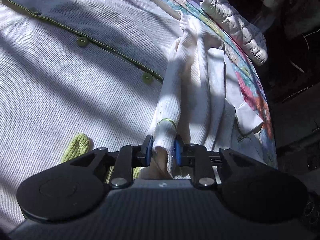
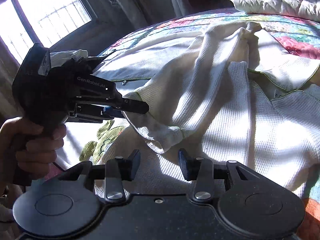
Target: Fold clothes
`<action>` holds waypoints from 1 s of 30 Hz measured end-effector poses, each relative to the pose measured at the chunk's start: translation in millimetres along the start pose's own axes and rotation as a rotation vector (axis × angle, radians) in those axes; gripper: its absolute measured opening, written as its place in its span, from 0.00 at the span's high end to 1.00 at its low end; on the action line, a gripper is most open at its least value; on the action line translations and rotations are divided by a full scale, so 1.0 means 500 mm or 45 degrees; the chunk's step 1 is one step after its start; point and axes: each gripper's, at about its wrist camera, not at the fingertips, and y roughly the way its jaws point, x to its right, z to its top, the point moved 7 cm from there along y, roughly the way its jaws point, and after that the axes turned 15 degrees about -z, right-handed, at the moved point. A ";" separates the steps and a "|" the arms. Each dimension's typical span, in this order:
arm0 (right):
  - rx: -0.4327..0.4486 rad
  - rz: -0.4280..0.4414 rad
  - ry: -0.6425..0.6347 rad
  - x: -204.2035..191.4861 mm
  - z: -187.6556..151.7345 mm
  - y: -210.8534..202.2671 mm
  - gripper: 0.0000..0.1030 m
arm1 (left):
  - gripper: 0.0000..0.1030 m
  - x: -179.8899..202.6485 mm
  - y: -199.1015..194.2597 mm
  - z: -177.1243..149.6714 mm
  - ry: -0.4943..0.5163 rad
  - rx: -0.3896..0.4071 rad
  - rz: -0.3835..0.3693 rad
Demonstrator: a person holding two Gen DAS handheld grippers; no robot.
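A white waffle-knit shirt (image 1: 60, 92) with green buttons lies spread on the quilted bed (image 2: 294, 46). The left tool (image 1: 163, 150) pinches its sleeve cuff (image 1: 166, 138), lifted off the shirt; the right tool (image 2: 159, 160) stands open, empty, just beside the hanging cuff

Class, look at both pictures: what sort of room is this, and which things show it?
Most likely a bedroom: a colourful patchwork quilt covers a bed, a white quilted pillow lies on it, and a sunlit barred window stands behind.

shirt (image 1: 60, 92): cut off left | green cloth (image 1: 79, 146): partly behind gripper
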 end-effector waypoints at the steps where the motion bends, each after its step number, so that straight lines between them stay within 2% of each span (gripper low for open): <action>1: -0.013 0.001 0.080 0.012 0.002 0.004 0.46 | 0.52 -0.002 -0.005 0.005 -0.010 0.034 0.014; 3: -0.102 0.088 0.312 0.035 0.000 0.024 0.44 | 0.53 0.000 -0.010 0.013 0.015 0.068 0.016; 4: -0.134 0.131 0.402 0.041 -0.005 0.034 0.43 | 0.58 0.003 -0.009 0.013 0.034 0.060 0.013; 5: -0.154 0.143 0.442 0.041 -0.009 0.043 0.42 | 0.73 0.007 -0.006 0.011 0.055 0.040 0.006; 6: -0.154 0.129 0.443 0.038 -0.012 0.051 0.42 | 0.79 0.009 -0.001 0.009 0.070 0.022 0.004; 9: -0.134 0.096 0.457 0.023 -0.014 0.075 0.40 | 0.92 0.010 0.005 0.004 0.078 0.016 0.018; 10: -0.122 0.099 0.460 0.017 -0.010 0.082 0.40 | 0.92 0.009 0.005 0.004 0.076 0.019 0.022; 11: -0.111 0.094 0.459 0.015 -0.005 0.086 0.44 | 0.92 0.011 0.003 0.005 0.073 0.022 0.027; 12: -0.103 0.076 0.460 0.018 0.003 0.089 0.74 | 0.92 0.015 -0.002 0.007 0.079 0.027 0.023; 13: -0.078 0.073 0.466 0.022 0.014 0.084 0.93 | 0.92 0.025 -0.012 0.010 0.090 0.034 0.014; 16: 0.054 0.102 0.485 0.031 0.060 0.037 0.92 | 0.92 0.064 -0.044 0.019 0.104 0.054 -0.045; 19: 0.232 0.114 0.381 0.020 0.111 -0.067 0.92 | 0.92 0.102 -0.077 0.011 -0.037 0.051 -0.248; 21: 0.357 0.139 0.302 0.009 0.134 -0.138 0.92 | 0.92 0.103 -0.077 -0.005 -0.145 0.028 -0.342; 22: 0.359 0.124 0.257 0.007 0.133 -0.151 0.92 | 0.92 0.095 -0.073 -0.015 -0.190 0.028 -0.346; 23: 0.348 0.101 0.211 0.006 0.129 -0.159 0.92 | 0.92 0.082 -0.059 -0.026 -0.195 0.015 -0.306; 24: 0.315 0.023 0.157 0.007 0.118 -0.149 0.92 | 0.92 0.068 -0.044 -0.037 -0.193 0.000 -0.259; 26: 0.174 -0.135 0.123 0.030 0.075 -0.095 0.92 | 0.92 0.039 -0.007 -0.065 -0.202 -0.057 -0.158; 27: 0.093 -0.195 0.163 0.050 0.047 -0.067 0.92 | 0.92 0.028 0.006 -0.076 -0.209 -0.077 -0.123; 29: -0.013 -0.227 0.267 0.085 0.004 -0.030 0.92 | 0.93 0.023 0.018 -0.085 -0.170 -0.086 -0.070; 30: -0.027 -0.219 0.301 0.094 -0.006 -0.023 0.92 | 0.93 0.027 0.019 -0.085 -0.132 -0.082 -0.043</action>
